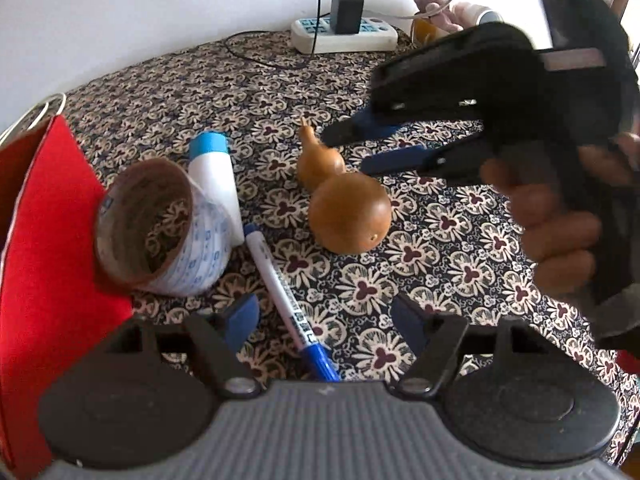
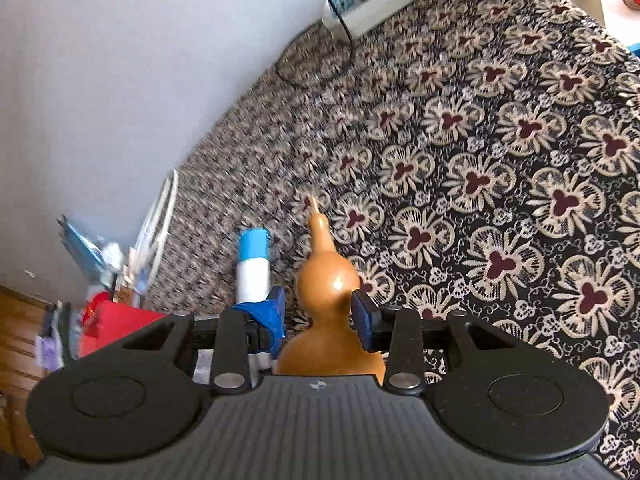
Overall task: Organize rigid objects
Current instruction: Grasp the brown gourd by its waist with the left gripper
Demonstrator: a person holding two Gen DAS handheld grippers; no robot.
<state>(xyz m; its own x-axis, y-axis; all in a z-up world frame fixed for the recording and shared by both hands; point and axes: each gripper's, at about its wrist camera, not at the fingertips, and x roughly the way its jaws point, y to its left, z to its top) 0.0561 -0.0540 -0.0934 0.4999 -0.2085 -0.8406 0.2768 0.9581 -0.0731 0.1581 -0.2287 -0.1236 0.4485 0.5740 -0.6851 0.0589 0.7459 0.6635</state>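
A: The glossy tan wooden gourd (image 1: 344, 204) is lying on its side on the flower-patterned counter (image 1: 440, 240), stem pointing towards the wall, with its narrow waist sitting between the blue fingertips (image 2: 364, 316) of the right gripper (image 2: 318, 312).

B: Is it gripping yet?

A: It is looking like no. In the left wrist view both blue pads are standing apart from the gourd's skin, so the jaws are apart, straddling it, not clamped.

B: And the other one?

A: The left gripper (image 1: 324, 316) is hanging wide open over the blue-and-white marker pen (image 1: 288, 300), which is lying between its pads untouched.

B: What is sitting around them?

A: Just left of the gourd, a white tube with a light blue cap (image 1: 218, 176) is lying beside a roll of clear printed tape (image 1: 160, 228), and the roll is leaning against a red box (image 1: 44, 248). A white power strip (image 1: 344, 34) is resting well apart, by the wall.

B: So how should the right hand be closing?

A: I am judging it should be settling lower onto the waist, where the round body cannot slide out, centring both pads before squeezing. The skin is looking slick, so closing on the upper bulb risks it squirting free and rolling into the tube.
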